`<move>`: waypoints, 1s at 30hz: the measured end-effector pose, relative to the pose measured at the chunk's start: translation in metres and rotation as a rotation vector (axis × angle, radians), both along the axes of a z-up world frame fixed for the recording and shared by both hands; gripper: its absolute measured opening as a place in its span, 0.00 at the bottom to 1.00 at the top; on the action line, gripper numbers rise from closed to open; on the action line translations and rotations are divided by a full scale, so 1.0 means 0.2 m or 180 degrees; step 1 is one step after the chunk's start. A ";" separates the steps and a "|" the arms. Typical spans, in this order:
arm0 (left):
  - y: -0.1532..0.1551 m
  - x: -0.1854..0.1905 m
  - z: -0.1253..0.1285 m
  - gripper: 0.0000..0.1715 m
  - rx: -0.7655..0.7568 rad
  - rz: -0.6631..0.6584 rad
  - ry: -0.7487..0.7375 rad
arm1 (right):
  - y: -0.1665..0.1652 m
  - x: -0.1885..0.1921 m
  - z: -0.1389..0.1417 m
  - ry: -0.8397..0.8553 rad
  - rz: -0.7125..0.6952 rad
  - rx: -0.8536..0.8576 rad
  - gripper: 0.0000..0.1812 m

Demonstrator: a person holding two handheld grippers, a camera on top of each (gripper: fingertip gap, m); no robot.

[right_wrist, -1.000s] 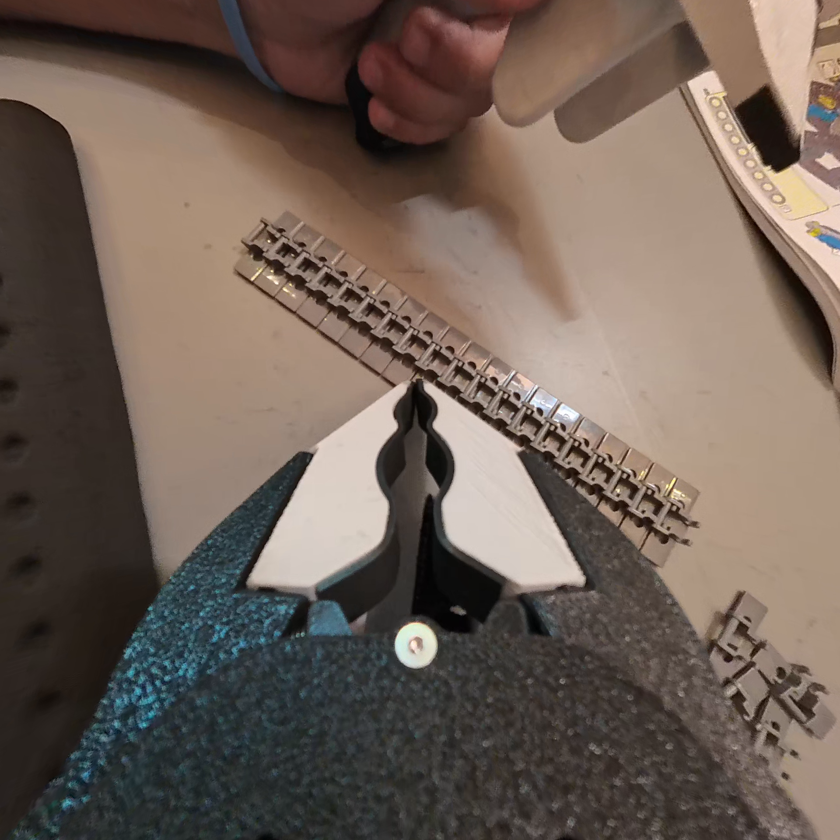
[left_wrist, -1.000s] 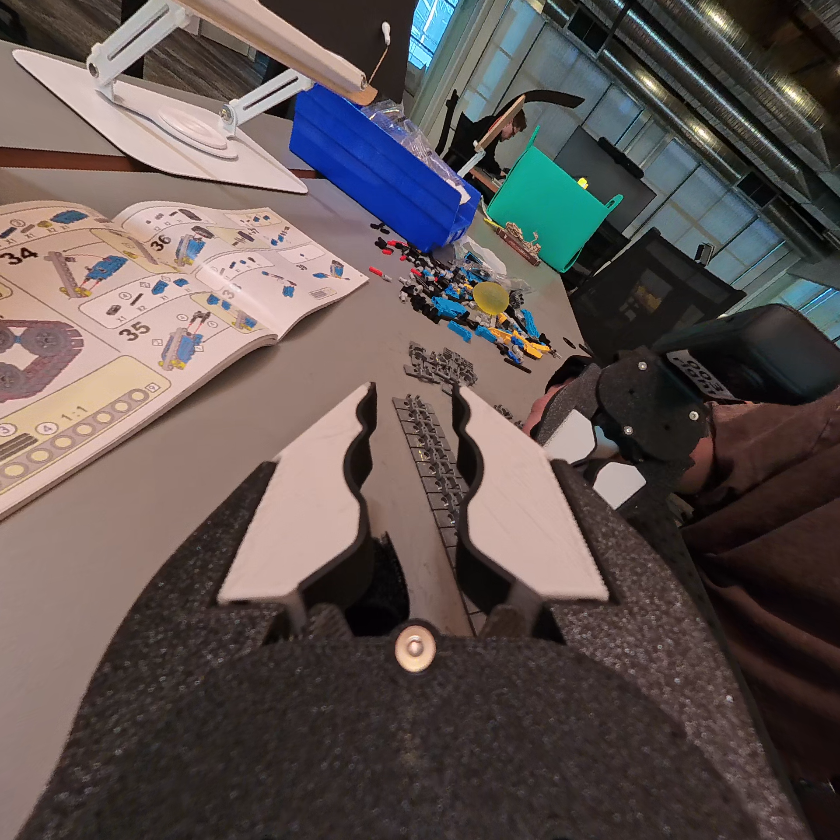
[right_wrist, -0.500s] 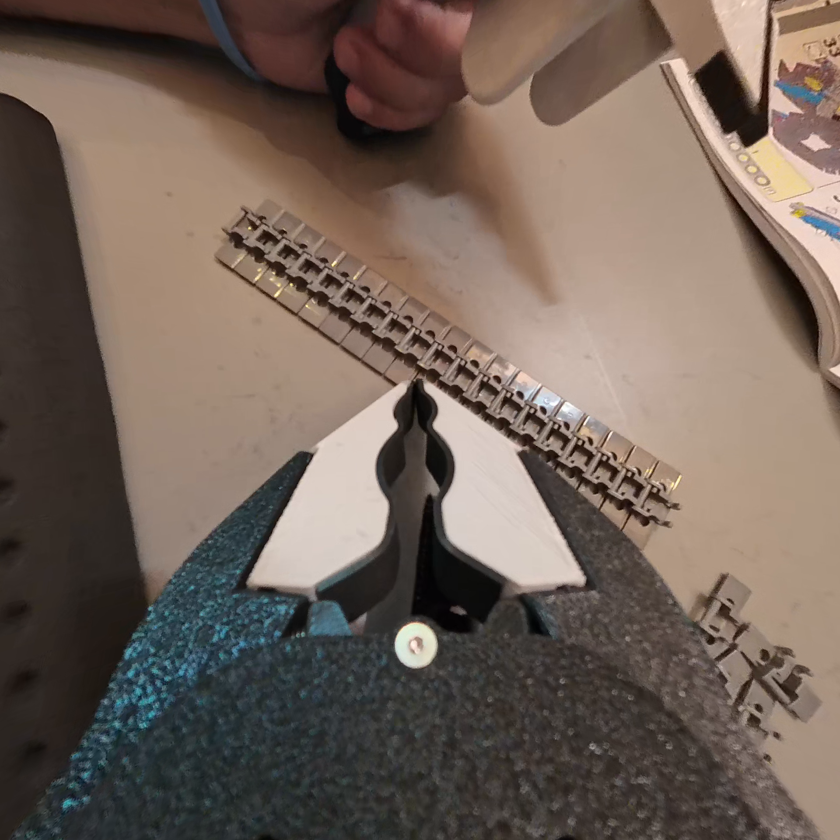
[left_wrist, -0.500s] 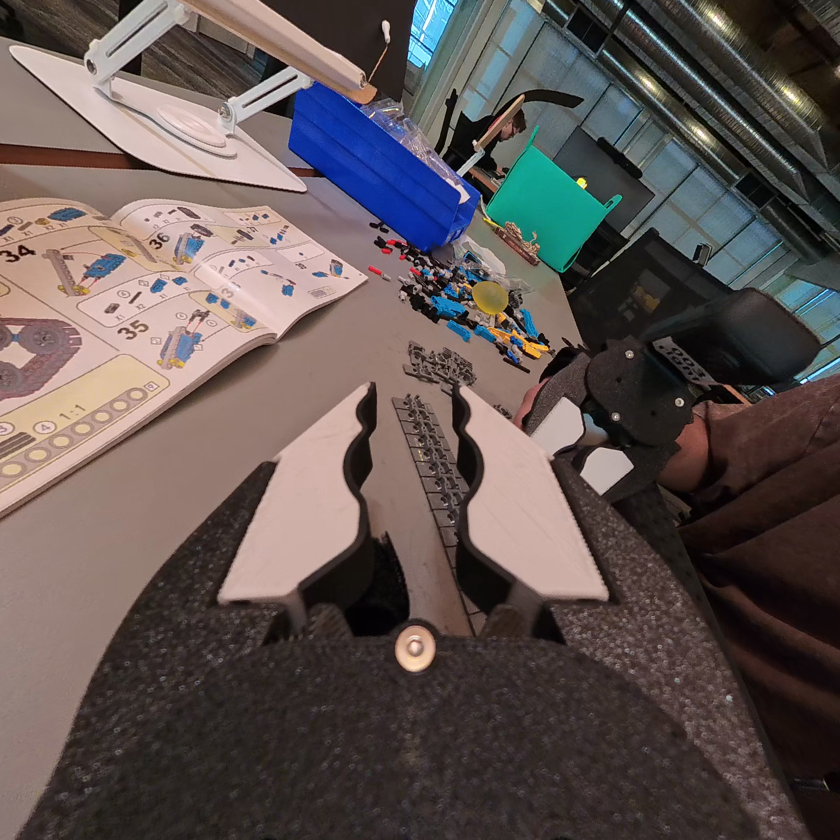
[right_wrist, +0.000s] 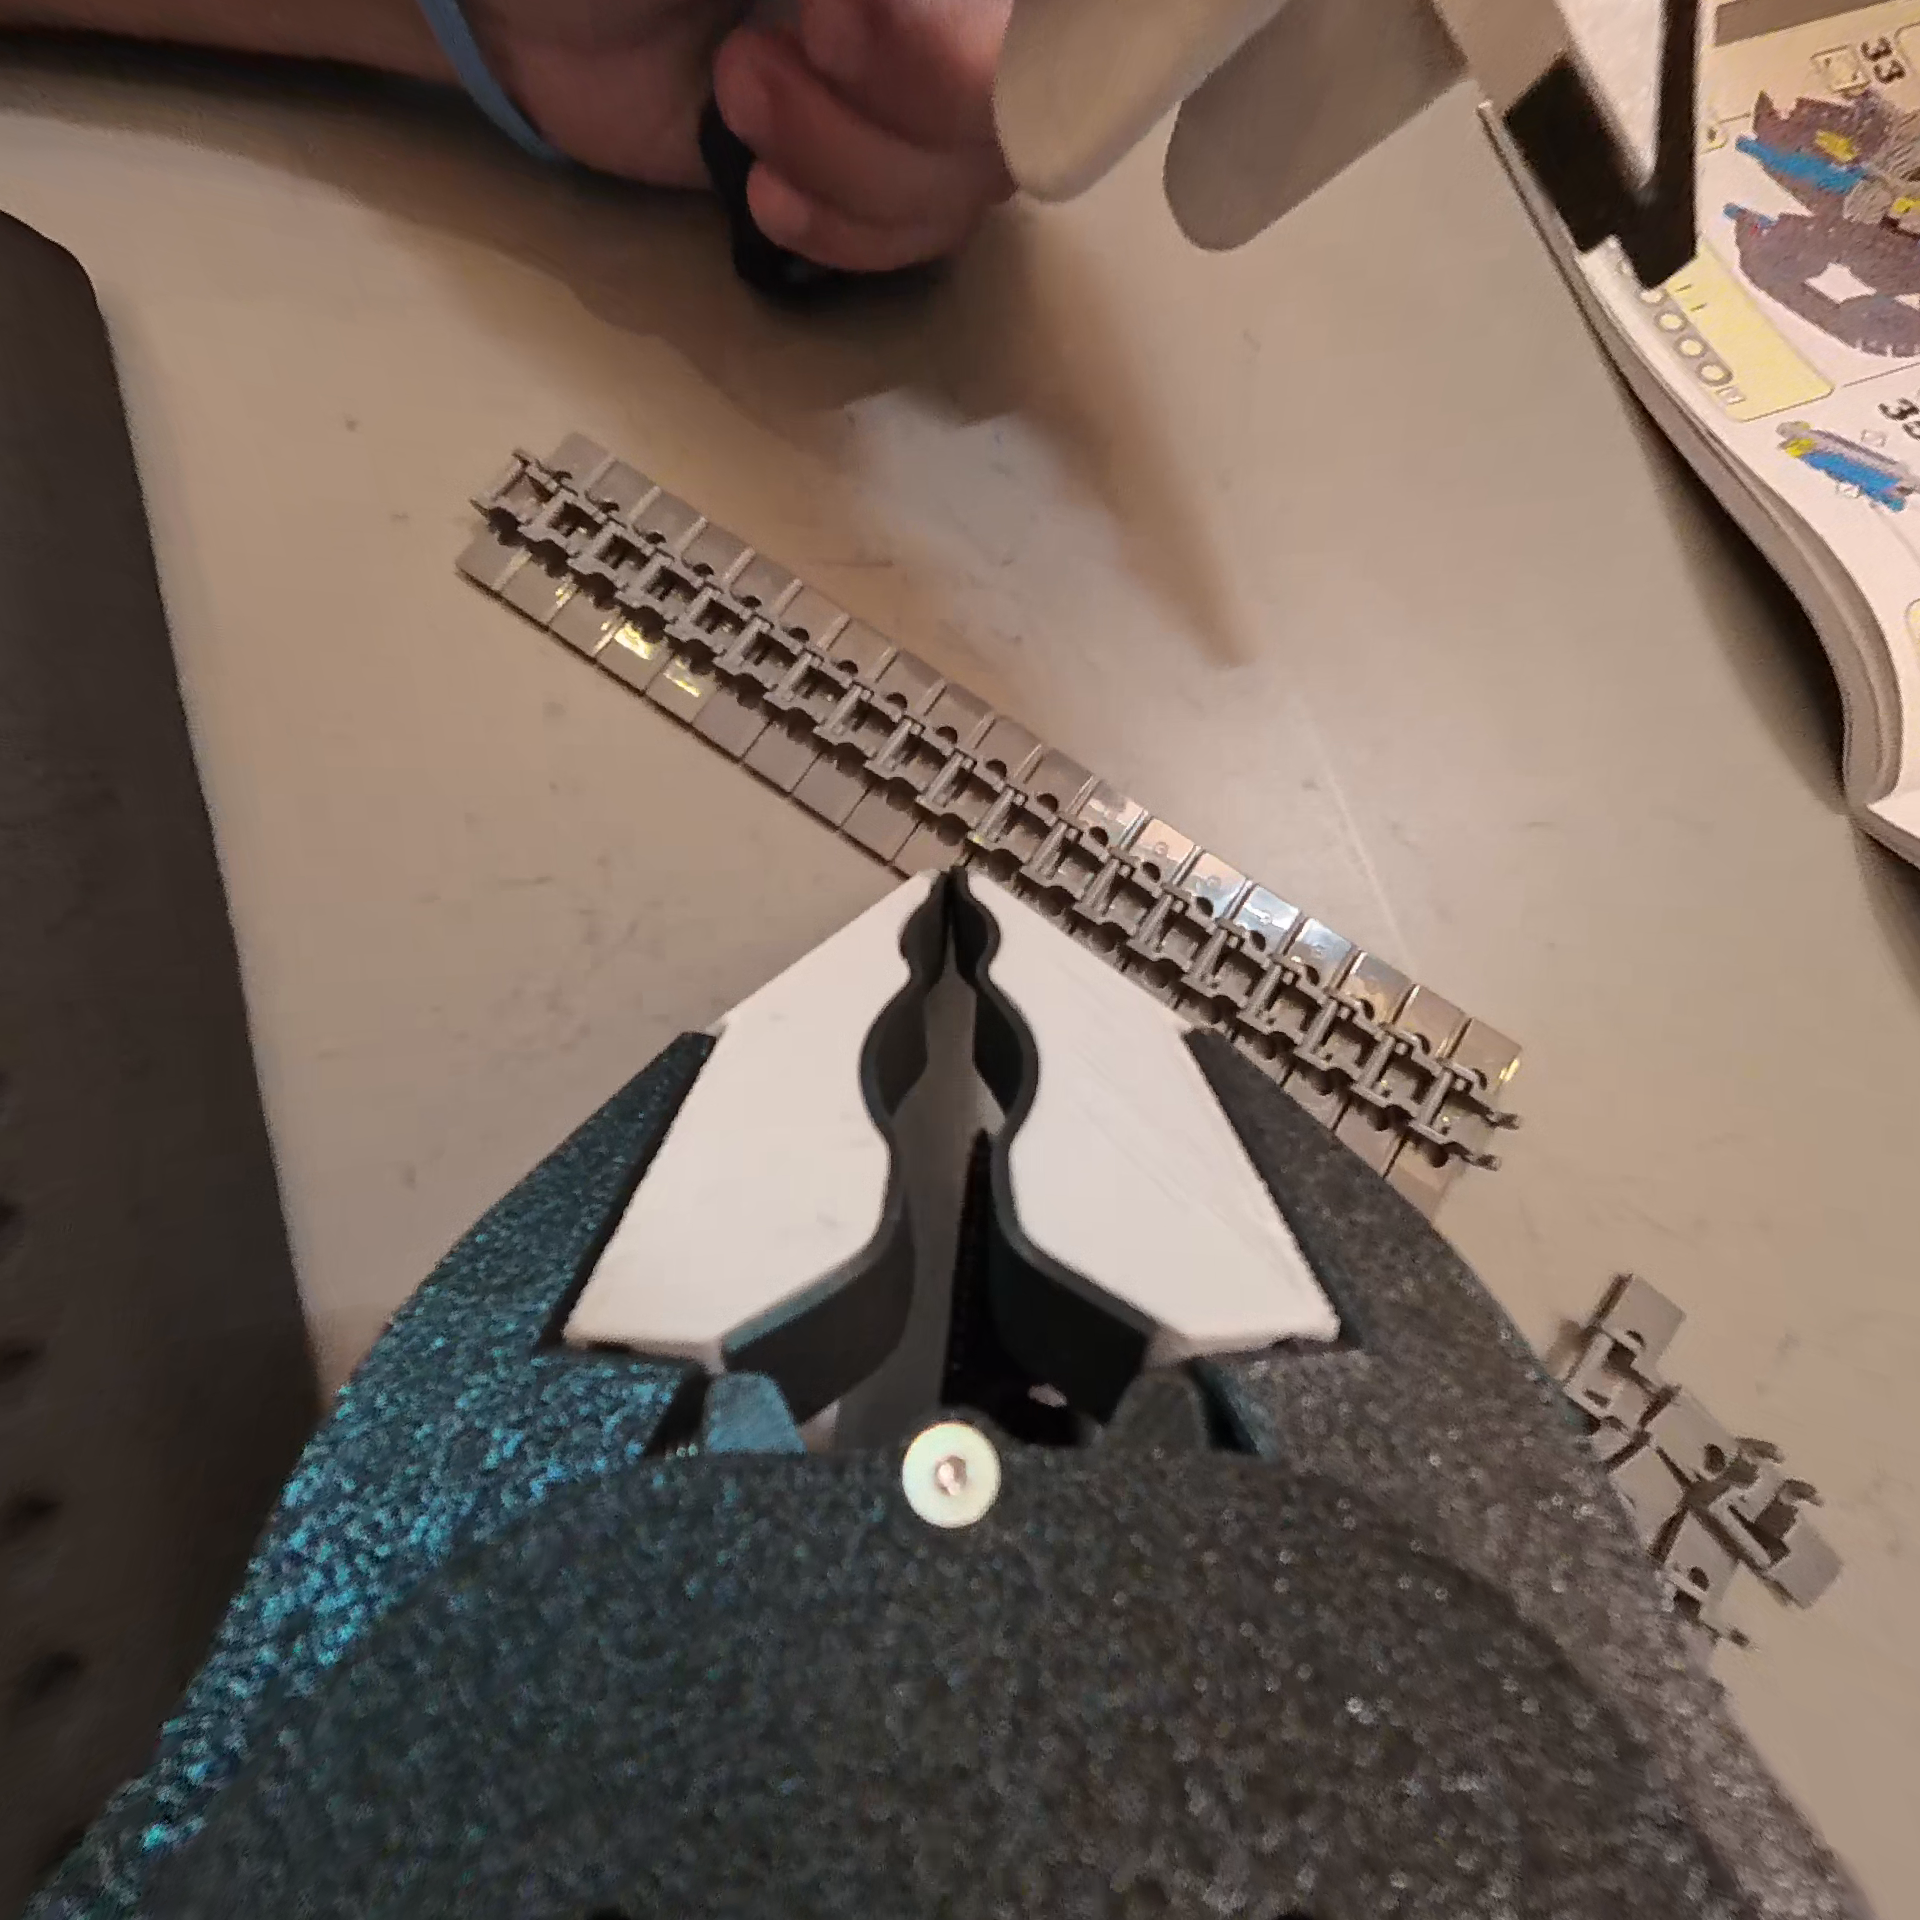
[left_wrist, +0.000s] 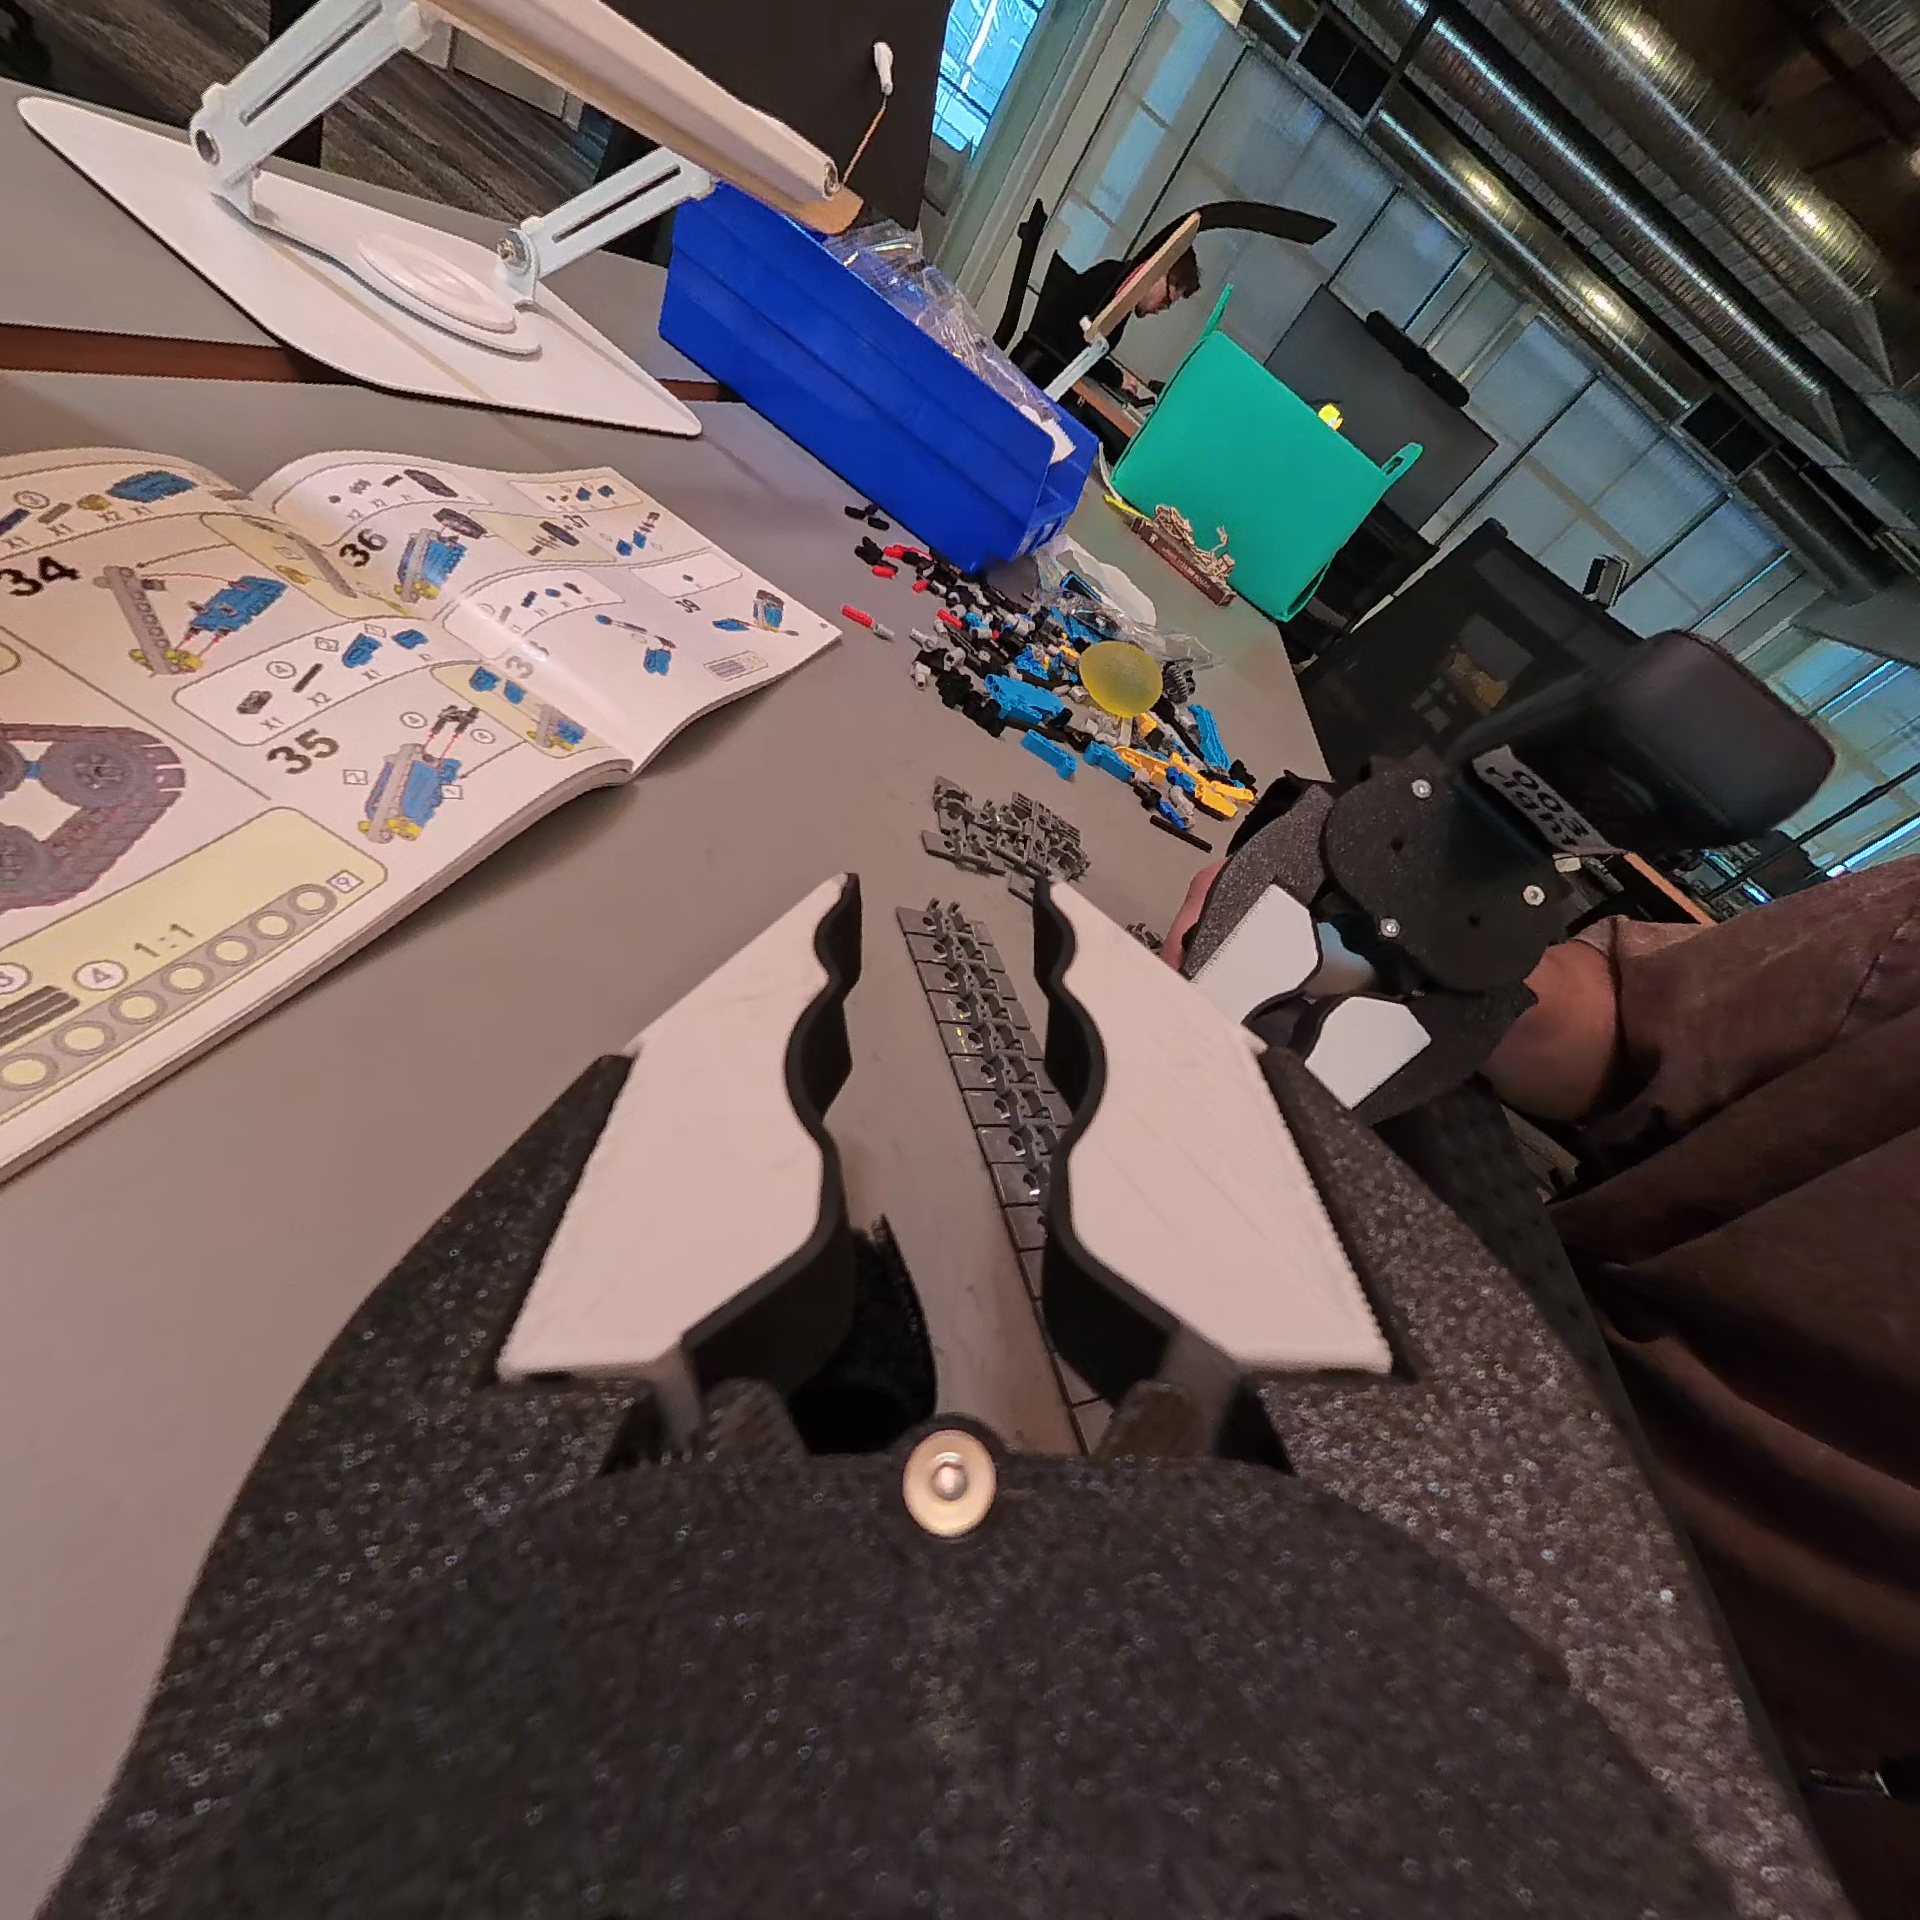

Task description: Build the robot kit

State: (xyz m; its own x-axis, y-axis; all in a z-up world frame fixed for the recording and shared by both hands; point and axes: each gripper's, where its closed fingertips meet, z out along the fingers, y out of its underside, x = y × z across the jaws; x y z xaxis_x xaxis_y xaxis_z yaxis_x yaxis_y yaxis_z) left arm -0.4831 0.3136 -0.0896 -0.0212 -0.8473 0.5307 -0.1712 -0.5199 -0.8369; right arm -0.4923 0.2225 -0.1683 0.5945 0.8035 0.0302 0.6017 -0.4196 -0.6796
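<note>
A long grey strip of linked track pieces (right_wrist: 935,769) lies flat on the grey table. In the left wrist view the strip (left_wrist: 987,1029) runs between my left gripper's fingers. My left gripper (left_wrist: 945,904) is open and empty, low over the strip. My right gripper (right_wrist: 951,883) is shut and empty, its tips at the near edge of the strip's middle. The right gripper also shows in the left wrist view (left_wrist: 1309,977), to the right of the strip. A small heap of loose grey track links (left_wrist: 1003,831) lies past the strip's far end.
An open instruction booklet (left_wrist: 312,727) lies to the left. A pile of small blue, black and yellow parts (left_wrist: 1070,686) lies beyond the links. A blue bin (left_wrist: 862,374), a white stand (left_wrist: 416,270) and a green tub (left_wrist: 1247,478) stand at the back. A brown sleeve (left_wrist: 1714,1143) is on the right. Tip to tip, the grippers are about 12 centimeters apart.
The right gripper has drifted a little along the table, so the strip sits slightly lower and to the right in its view. The left gripper has barely moved.
</note>
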 end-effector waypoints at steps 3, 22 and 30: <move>0.00 0.00 0.00 0.19 -0.0003 0.0000 -0.0002 | 0.01 0.01 0.02 0.0060 -0.0014 0.0002 0.00; 0.00 0.00 0.00 0.19 -0.0017 -0.0006 0.0000 | 0.03 0.12 0.02 -0.0022 -0.0073 0.0099 0.00; -0.01 0.00 0.00 0.19 -0.0001 -0.0013 0.0015 | 0.04 0.15 0.00 -0.0099 -0.0100 0.0114 0.00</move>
